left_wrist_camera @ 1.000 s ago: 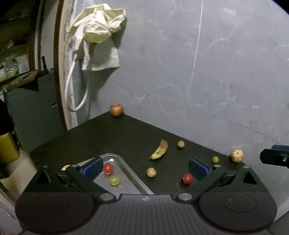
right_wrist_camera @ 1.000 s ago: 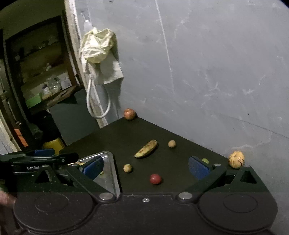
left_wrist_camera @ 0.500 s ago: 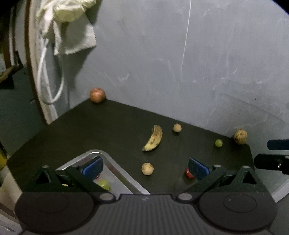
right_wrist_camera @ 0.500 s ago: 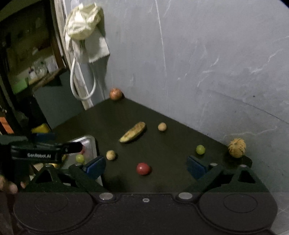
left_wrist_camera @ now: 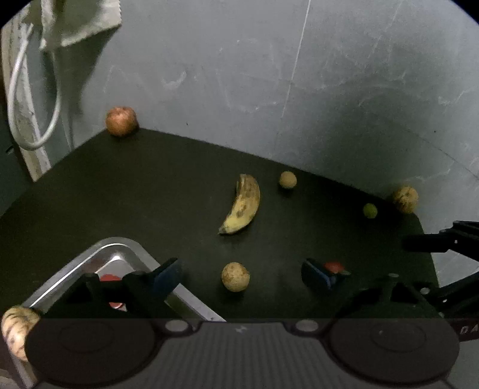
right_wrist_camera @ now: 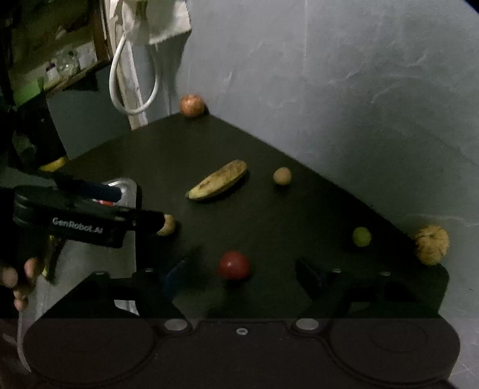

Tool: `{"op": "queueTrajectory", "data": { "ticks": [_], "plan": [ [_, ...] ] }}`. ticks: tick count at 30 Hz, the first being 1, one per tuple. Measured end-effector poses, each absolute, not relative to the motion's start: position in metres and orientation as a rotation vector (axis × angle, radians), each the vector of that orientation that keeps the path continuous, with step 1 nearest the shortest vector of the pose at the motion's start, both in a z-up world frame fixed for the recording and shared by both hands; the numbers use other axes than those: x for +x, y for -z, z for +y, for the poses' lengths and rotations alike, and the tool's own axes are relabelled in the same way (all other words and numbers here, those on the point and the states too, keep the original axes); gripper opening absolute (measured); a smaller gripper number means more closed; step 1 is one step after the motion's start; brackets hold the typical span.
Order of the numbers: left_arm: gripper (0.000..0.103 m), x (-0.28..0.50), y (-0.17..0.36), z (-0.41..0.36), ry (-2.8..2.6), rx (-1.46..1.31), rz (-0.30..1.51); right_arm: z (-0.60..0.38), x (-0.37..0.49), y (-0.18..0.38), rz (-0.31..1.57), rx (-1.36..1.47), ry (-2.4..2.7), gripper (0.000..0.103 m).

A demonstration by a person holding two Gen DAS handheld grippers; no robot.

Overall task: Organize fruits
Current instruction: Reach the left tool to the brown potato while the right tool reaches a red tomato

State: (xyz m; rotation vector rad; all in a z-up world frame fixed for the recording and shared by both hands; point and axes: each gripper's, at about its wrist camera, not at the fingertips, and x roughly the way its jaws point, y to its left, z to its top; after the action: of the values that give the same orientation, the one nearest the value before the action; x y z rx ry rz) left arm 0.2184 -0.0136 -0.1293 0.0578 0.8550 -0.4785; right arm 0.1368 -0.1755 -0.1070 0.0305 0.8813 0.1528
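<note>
My left gripper [left_wrist_camera: 241, 275] hangs low over the black table [left_wrist_camera: 149, 194], jaws closing. A round tan fruit [left_wrist_camera: 235, 276] lies between its fingers, and the pads are clear of it. My right gripper [right_wrist_camera: 243, 275] is also closing, with a red fruit [right_wrist_camera: 234, 264] between its fingers, untouched. A spotted banana [left_wrist_camera: 242, 203], a small tan fruit [left_wrist_camera: 288, 179], a green grape [left_wrist_camera: 370, 210], a wrinkled brown fruit [left_wrist_camera: 405, 199] and a reddish apple [left_wrist_camera: 121, 121] lie scattered on the table. A steel tray [left_wrist_camera: 119, 248] at the left holds a red fruit [left_wrist_camera: 107, 276], partly hidden by my left finger.
A grey wall [left_wrist_camera: 299, 89] rises right behind the table. A cloth [left_wrist_camera: 74, 21] and a white hose loop [left_wrist_camera: 33, 89] hang at the left. A pale striped fruit [left_wrist_camera: 15, 329] lies by the tray's near corner. A person's fingers [right_wrist_camera: 18, 278] hold the left gripper.
Both grippers came down and forward toward the table, and their jaws narrowed. The tan fruit now sits between the left fingers, the red fruit between the right ones.
</note>
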Motion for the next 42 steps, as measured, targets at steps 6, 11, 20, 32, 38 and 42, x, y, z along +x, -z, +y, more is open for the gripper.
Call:
{"op": "queueTrajectory", "data": {
  "ticks": [6,11,20,32,38,42],
  "plan": [
    [0.076,0.236,0.147,-0.018,0.505,0.062,0.892,-0.17,0.15,0.126,0.906,0.009,-0.166,0.069],
    [0.068,0.244,0.156,-0.025,0.52,0.082,0.916,-0.165,0.159,0.138,0.923,-0.016,-0.185,0.062],
    [0.057,0.242,0.167,-0.029,0.53,0.108,0.941,-0.16,0.165,0.149,0.941,-0.039,-0.205,0.053],
    [0.033,0.247,0.173,-0.029,0.52,0.095,0.957,-0.155,0.171,0.157,0.954,-0.069,-0.227,0.044],
    [0.029,0.247,0.174,-0.029,0.518,0.094,0.956,-0.154,0.174,0.16,0.971,-0.073,-0.219,0.038],
    [0.028,0.247,0.174,-0.028,0.516,0.088,0.956,-0.155,0.175,0.16,0.967,-0.06,-0.216,0.034]
  ]
}}
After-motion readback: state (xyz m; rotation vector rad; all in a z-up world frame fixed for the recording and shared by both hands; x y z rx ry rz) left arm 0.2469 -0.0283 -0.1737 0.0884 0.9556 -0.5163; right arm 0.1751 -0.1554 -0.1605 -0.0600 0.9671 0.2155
